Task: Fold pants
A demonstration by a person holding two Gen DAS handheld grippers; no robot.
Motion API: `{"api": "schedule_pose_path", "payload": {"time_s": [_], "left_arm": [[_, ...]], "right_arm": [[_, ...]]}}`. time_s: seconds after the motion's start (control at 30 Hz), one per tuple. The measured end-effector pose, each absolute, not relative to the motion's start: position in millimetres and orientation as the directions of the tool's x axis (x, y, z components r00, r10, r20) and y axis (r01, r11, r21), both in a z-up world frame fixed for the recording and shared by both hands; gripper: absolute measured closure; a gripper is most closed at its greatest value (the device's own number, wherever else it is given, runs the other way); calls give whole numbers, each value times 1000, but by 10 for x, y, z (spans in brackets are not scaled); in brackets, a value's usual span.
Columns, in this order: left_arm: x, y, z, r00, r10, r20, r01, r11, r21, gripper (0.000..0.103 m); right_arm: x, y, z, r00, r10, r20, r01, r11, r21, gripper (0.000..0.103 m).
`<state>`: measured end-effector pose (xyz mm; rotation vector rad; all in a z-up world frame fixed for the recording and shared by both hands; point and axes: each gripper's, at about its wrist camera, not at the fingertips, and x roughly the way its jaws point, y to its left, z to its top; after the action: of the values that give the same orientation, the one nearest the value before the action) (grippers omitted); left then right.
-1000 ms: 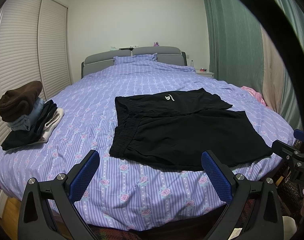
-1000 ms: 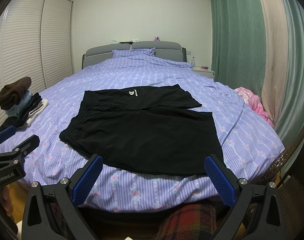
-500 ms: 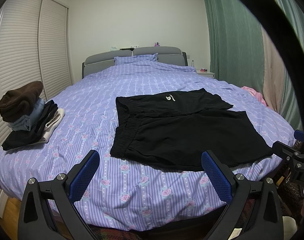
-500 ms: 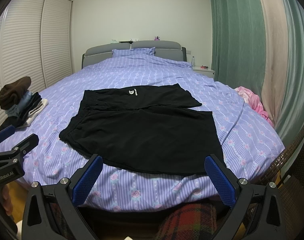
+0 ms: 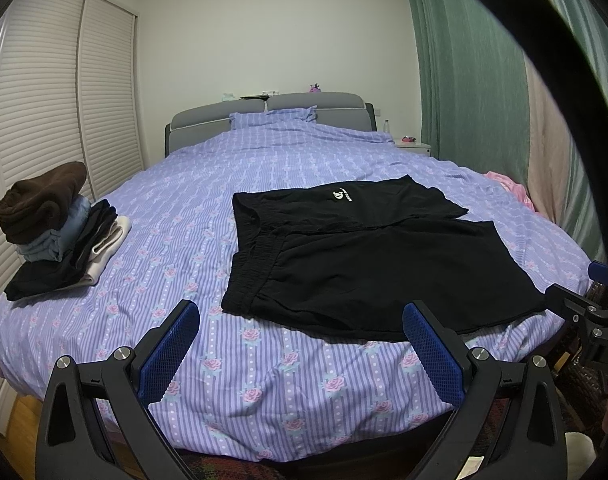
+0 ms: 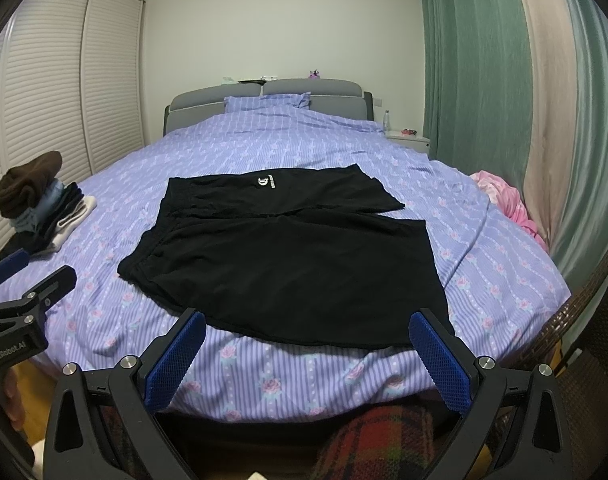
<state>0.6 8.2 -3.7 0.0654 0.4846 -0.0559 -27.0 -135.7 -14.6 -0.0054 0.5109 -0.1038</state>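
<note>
Black shorts (image 5: 368, 260) with a small white logo lie spread flat on the purple striped bed (image 5: 223, 208), waistband to the left, legs to the right. They also show in the right wrist view (image 6: 295, 264). My left gripper (image 5: 299, 348) is open and empty, held off the bed's foot edge near the waistband corner. My right gripper (image 6: 308, 356) is open and empty, held off the foot edge just short of the near leg hem. Each gripper shows at the edge of the other's view.
A stack of folded clothes (image 5: 55, 232) sits at the bed's left edge, by louvred wardrobe doors (image 5: 43, 120). A pink garment (image 6: 508, 204) lies at the right edge near green curtains (image 6: 484, 60). A plaid cloth (image 6: 376, 440) lies below the right gripper.
Both grippers have drifted slightly; the view of the bed shifts a little. Nothing was grasped and the shorts have not moved.
</note>
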Motion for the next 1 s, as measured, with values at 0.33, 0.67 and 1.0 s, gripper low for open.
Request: {"api": "schedule_pose_path", "payload": {"time_s": [0.33,0.67,1.0], "left_arm": [[100,147,-181,875,-3,-484,43,997,71,0],[329,221,-477,848,64,-526,-7,994,108,0],[706,302,-731,801,74,-594,-23,995,93,0]], "right_arm": [[-144,-1389,-308,857,-79,-509,91,996,-1,0],[190,-1523,-716,801,-55,-596,109,993,55,0],[494,-1698,-1033,749,-49,-661,166,979,116,0]]}}
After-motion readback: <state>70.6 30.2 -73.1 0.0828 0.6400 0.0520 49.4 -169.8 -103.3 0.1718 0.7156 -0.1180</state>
